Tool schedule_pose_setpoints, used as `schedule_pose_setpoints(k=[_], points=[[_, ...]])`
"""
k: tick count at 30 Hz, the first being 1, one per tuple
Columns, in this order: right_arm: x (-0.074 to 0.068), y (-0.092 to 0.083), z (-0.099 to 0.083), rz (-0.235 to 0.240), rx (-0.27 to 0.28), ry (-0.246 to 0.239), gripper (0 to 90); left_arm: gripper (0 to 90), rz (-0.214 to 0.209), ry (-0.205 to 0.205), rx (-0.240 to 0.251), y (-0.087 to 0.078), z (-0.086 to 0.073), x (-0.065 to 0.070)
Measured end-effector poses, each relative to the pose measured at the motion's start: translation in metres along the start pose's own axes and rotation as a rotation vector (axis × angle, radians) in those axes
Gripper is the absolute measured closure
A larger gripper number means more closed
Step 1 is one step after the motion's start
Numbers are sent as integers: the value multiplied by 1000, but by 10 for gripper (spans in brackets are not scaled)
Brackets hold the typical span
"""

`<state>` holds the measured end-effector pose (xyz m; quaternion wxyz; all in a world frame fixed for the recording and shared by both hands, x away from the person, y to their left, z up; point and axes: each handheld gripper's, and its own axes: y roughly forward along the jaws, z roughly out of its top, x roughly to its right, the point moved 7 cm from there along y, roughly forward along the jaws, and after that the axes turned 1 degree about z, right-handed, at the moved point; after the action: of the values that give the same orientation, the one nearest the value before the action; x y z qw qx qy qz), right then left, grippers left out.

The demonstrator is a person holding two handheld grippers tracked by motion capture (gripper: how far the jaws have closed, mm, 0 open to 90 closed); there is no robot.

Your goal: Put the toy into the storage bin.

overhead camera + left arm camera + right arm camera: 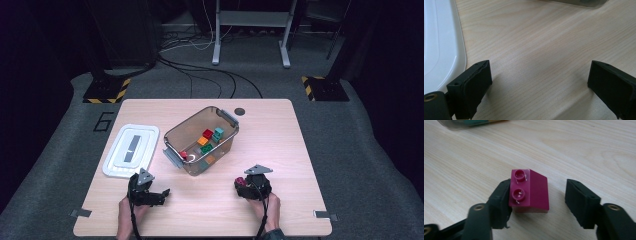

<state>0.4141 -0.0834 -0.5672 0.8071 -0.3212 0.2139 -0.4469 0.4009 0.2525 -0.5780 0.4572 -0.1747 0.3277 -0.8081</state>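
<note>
Low, right hand (267, 207) behind magenta brick (529, 192).

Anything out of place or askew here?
One magenta brick sits alone on the table, outside the bin holding the other bricks. The right hand-held gripper straddles it off-centre: one pad touches, the other stands clear.

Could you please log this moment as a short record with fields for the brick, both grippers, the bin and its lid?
brick: magenta sloped brick, two studs, on the table
right gripper: jaws around the brick, one touching it, the other apart
left gripper: jaws wide, nothing between them
bin: clear bin, open, holding coloured bricks
lid: white lid, flat, left of the bin
</note>
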Motion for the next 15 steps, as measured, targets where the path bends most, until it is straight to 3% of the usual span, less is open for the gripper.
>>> schedule_pose_setpoints(k=[8,15], points=[[2,0,1,-36,-1,-9,569,50,-1,1,-2,0,0,0],[3,1,2,-32,6,-14,583,49,-2,1,-2,0,0,0]])
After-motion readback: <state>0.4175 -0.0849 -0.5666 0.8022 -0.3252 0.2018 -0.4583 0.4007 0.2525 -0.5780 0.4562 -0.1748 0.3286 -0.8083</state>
